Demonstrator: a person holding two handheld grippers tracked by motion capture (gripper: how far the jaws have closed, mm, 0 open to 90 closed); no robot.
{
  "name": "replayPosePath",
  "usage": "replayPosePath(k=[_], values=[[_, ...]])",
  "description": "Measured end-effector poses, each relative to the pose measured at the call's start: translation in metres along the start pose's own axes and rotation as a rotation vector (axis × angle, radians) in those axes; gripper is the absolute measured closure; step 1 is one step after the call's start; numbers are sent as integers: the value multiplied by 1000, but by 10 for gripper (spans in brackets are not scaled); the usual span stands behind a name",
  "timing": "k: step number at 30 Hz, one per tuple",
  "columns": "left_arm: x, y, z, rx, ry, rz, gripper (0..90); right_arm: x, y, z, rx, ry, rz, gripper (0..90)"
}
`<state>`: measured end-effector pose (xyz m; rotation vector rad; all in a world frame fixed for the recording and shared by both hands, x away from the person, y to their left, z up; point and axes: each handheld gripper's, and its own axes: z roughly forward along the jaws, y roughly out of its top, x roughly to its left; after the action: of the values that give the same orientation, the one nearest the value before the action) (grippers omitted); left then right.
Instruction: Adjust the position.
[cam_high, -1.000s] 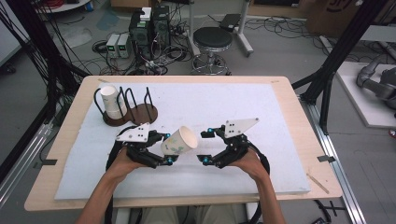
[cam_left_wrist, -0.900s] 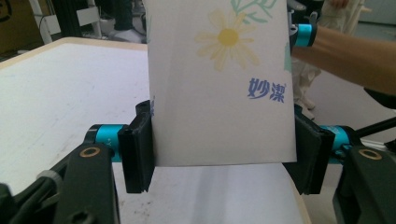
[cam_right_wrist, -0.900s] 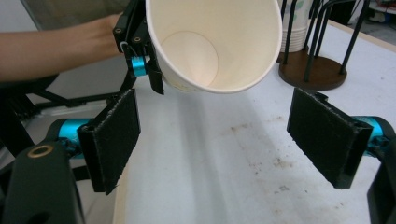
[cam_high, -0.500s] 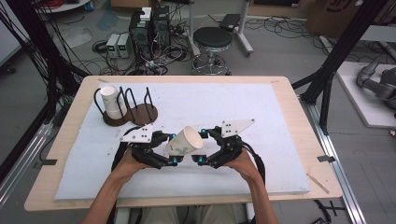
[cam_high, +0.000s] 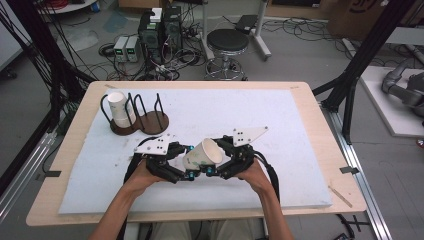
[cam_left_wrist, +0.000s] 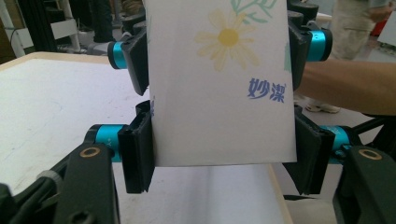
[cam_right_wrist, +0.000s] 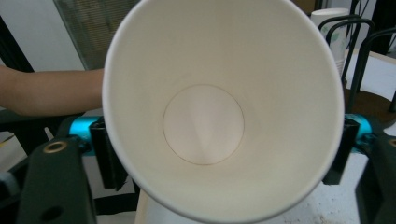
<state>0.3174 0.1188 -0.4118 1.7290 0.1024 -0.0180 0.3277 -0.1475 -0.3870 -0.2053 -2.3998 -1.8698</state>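
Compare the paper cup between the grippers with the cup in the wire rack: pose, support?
Held cup lies tilted on its side above the mat, mouth toward the right gripper; rack cup stands in the rack. Held cup sits between both grippers' jaws, the left gripper too; nothing grips the rack cup. Both are white paper cups.

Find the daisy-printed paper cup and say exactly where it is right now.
In the high view, the paper cup is near the table's front middle, lying tilted between the left gripper and right gripper, right of the wire cup rack.
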Motion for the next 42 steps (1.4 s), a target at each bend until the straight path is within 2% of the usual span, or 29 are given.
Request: replayPosePath(k=[5,10,11,13,15,19,24,27,29,32,38,42], values=[[-1,0,0,0,-6,4,357,0,0,0,-12,20,-1,285],[-1,0,0,-3,-7,-1,350,1,1,-1,-15,16,-13,307],[0,0,0,-2,8,-9,314,2,1,-1,-14,14,-15,307],[0,0,1,7,50,-34,121,2,1,-1,-17,11,-18,309],[1,-1,1,8,58,-42,43,2,1,-2,-15,8,-16,309],[0,0,-1,4,62,-32,43,2,2,-4,-14,1,-13,309],[-2,0,-2,31,90,-29,43,1,2,-5,-7,-12,-11,309],[-3,0,-8,76,147,-18,43,0,2,-8,-6,-33,-7,309],[-5,-2,-14,86,192,-22,43,-1,3,-10,1,-57,-10,309],[-7,-7,-26,103,263,-24,43,-4,4,-15,18,-95,9,310],[-7,-23,-54,107,437,-52,44,-11,8,-20,95,-222,33,314],[-8,-33,-68,101,522,-74,43,-18,13,-22,142,-296,62,313]])
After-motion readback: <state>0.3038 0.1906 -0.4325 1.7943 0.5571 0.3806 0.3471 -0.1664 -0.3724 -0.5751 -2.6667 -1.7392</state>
